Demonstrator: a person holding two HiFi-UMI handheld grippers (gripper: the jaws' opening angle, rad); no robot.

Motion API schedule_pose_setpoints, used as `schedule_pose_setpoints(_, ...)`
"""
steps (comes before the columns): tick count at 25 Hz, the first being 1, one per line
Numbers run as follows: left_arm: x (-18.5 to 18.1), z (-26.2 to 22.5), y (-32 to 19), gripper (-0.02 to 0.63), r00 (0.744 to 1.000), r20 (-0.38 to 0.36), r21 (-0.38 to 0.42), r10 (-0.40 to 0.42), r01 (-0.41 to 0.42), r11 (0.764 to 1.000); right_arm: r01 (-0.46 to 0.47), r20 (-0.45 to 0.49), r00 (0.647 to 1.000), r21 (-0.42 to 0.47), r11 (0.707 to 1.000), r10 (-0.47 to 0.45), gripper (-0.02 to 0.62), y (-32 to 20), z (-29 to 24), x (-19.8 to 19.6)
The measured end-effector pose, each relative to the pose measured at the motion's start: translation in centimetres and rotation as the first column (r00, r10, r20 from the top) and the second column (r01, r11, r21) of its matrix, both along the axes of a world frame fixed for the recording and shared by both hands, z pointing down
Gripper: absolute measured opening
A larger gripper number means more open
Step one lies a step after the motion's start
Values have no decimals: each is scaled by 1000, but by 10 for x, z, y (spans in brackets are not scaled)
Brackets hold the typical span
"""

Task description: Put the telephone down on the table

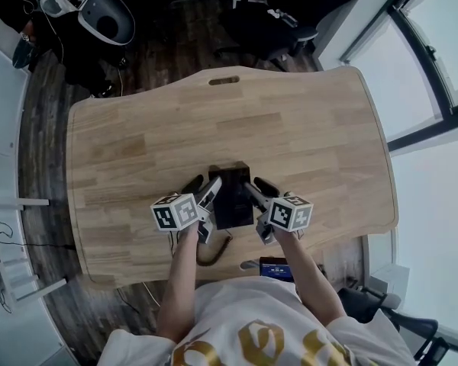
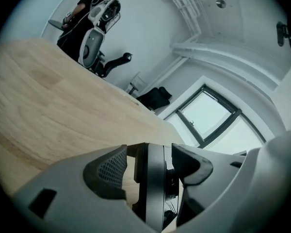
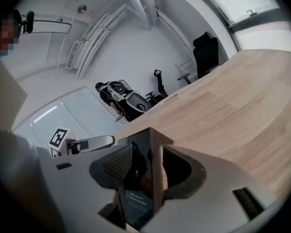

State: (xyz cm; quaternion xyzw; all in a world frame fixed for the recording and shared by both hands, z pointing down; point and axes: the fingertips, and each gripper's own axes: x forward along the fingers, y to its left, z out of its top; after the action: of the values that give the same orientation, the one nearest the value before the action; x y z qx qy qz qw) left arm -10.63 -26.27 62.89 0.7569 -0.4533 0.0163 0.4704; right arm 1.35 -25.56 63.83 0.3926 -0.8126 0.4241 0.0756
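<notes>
Wooden table point(image 1: 305, 128) under telephone point(image 1: 233, 197), office chair point(image 1: 278, 14) beyond

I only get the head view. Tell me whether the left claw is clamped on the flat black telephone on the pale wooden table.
Observer: Not clamped. In the left gripper view the flat black telephone stands edge-on between the left claw's jaws, and the pale wooden table shows through a gap beside the meshed pad.
Operator: Now report the right claw.
Observer: The right gripper view shows the right claw straddling the telephone's edge too, jaws apart. Wood shows beside one pad, while the other overlaps the glossy face, contact unclear.
</notes>
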Motion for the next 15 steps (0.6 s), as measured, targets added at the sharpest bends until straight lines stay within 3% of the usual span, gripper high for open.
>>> schedule_pose_setpoints(4, -7, -19, 3, 265, 1000, 25, 57, 0, -1, 998, -22, -30, 999, 40, 999, 23, 153, 3, -12, 0)
schedule_pose_setpoints(7, -6, -27, 10, 117, 998, 58, 76, 38, -43, 996, -55, -26, 998, 61, 997, 57, 35, 3, -22, 1)
schedule_pose_setpoints(9, -4, -30, 16, 63, 993, 96, 78, 69, -77, 994, -66, -4, 998, 70, 995, 67, 23, 5, -29, -1)
schedule_pose_setpoints(15, 0, -51, 27, 17, 986, 145, 148, 77, -99, 984, -71, 4, 997, 125, 990, 71, 15, 18, -53, -4)
